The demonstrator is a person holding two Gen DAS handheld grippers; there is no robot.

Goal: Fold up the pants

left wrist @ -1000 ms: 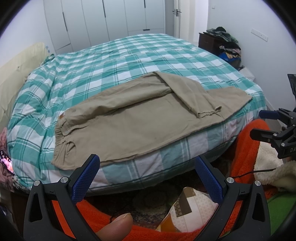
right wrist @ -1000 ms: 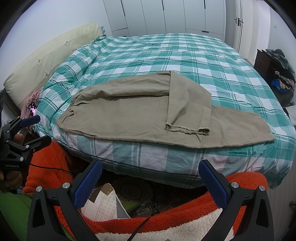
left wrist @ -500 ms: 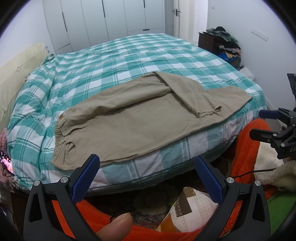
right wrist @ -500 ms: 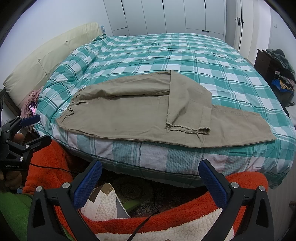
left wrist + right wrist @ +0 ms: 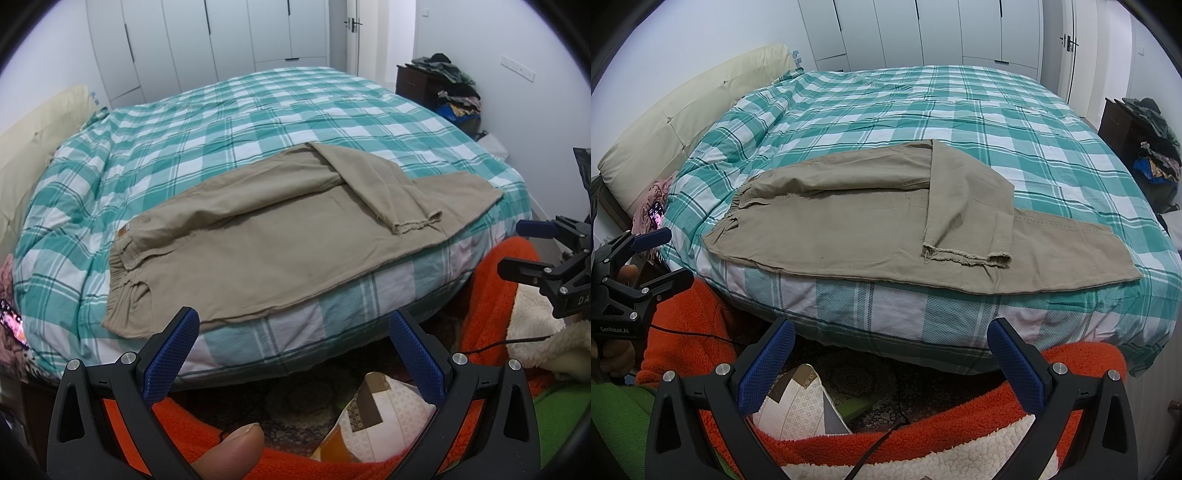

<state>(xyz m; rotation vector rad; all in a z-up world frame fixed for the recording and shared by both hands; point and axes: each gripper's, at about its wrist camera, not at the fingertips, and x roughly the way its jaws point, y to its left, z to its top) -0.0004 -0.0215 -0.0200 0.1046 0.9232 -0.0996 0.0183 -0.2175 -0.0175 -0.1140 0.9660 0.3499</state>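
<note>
Khaki pants (image 5: 280,236) lie flat near the front edge of the bed (image 5: 229,122), on a green-and-white checked cover. Waistband toward the cream headboard (image 5: 683,122). One leg is folded back across the other; its frayed hem (image 5: 966,254) rests on the lower leg, which runs straight toward the foot of the bed.

Left gripper (image 5: 293,350): jaws wide apart, empty, held off the mattress edge below the waistband end. Right gripper (image 5: 892,360): jaws wide apart, empty, also short of the bed. Neither touches the pants.

A thumb (image 5: 231,456) shows low in the left view. Orange fleece (image 5: 923,439) beneath both tools.
</note>
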